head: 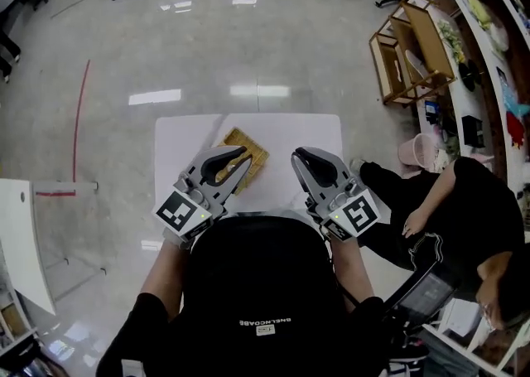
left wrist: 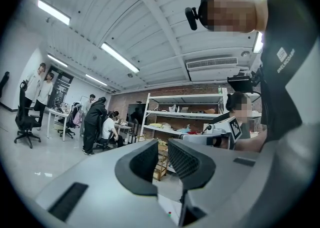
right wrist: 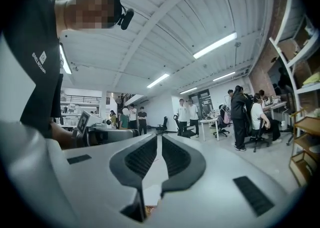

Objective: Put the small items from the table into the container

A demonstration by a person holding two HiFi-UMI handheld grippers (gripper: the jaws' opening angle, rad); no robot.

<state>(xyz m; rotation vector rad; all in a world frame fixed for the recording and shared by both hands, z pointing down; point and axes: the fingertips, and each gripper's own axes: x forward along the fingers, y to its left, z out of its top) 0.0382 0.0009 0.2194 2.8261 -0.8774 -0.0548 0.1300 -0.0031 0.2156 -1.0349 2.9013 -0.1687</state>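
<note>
My left gripper (head: 241, 154) is raised and level, its jaws a narrow gap apart with nothing between them. My right gripper (head: 298, 157) shows only a thin slit between its pads and is also empty. Past them, the flat square container of woven tan cane (head: 252, 143) lies on the white table (head: 319, 139), partly behind the left jaws. I see no small items in any view. I'd guess they're light and would pinch each across its middle.
</note>
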